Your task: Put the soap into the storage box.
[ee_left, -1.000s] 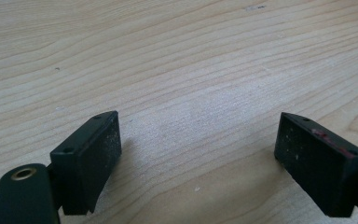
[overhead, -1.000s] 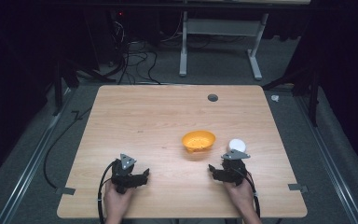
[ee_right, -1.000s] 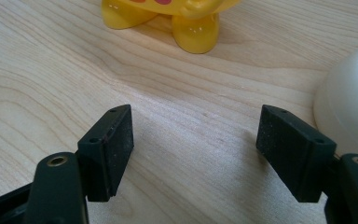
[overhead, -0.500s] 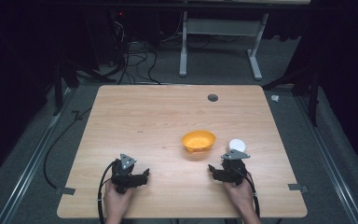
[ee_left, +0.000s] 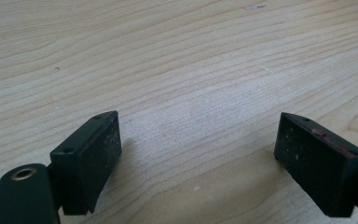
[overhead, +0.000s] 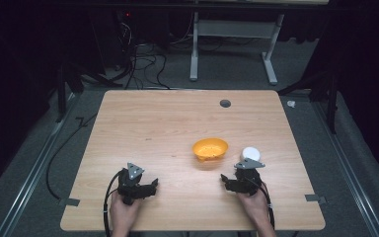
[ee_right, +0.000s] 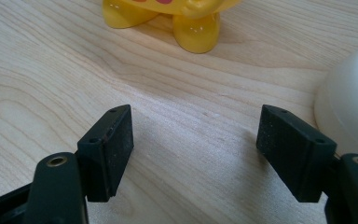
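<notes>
An orange bowl [overhead: 210,148] stands right of the wooden table's [overhead: 153,128] middle, and a white round object [overhead: 250,152] lies just to its right. In the right gripper view the bowl [ee_right: 186,18] shows small yellow feet at the top edge, and the white object [ee_right: 349,107] sits at the right. My right gripper [overhead: 227,180] [ee_right: 196,135] rests low near the front edge, just short of both, open with bare wood between its jaws. My left gripper [overhead: 153,185] [ee_left: 196,140] lies at the front left, open over bare wood.
A dark round hole [overhead: 225,103] sits in the tabletop near the far edge. Cables [overhead: 138,59] and a white desk frame [overhead: 227,49] are on the floor beyond the table. Tape tabs [overhead: 313,198] mark the front corners.
</notes>
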Available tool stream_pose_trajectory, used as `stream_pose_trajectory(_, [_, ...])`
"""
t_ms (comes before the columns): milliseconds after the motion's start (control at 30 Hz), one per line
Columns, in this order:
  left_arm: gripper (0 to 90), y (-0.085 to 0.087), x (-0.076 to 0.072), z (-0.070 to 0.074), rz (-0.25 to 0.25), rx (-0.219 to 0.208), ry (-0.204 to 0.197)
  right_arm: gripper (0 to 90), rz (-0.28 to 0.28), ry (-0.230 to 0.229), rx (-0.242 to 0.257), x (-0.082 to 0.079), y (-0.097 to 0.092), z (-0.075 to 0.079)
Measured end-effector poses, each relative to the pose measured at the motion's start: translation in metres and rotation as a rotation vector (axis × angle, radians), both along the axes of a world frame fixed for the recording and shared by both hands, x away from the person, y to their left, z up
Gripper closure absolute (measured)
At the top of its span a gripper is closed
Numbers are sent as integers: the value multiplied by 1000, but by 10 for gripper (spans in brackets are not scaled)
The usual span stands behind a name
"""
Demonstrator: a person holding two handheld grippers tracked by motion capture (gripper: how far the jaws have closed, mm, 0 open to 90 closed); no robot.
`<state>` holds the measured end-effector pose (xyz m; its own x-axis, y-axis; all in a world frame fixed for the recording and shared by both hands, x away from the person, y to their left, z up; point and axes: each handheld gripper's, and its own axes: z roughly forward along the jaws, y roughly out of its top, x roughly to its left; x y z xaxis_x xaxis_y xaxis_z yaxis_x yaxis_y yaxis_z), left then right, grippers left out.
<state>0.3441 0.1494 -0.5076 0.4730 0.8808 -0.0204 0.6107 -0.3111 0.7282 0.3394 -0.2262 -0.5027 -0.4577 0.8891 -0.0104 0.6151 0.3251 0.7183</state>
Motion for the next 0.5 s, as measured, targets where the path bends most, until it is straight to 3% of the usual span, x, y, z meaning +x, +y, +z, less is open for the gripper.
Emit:
stream_pose_trajectory(233, [149,0,0,0,0,0,0,266,-10,1,0,-1,0,0])
stream_pose_trajectory(500, [149,0,0,0,0,0,0,267,-18,-11,36,-4,-5,5])
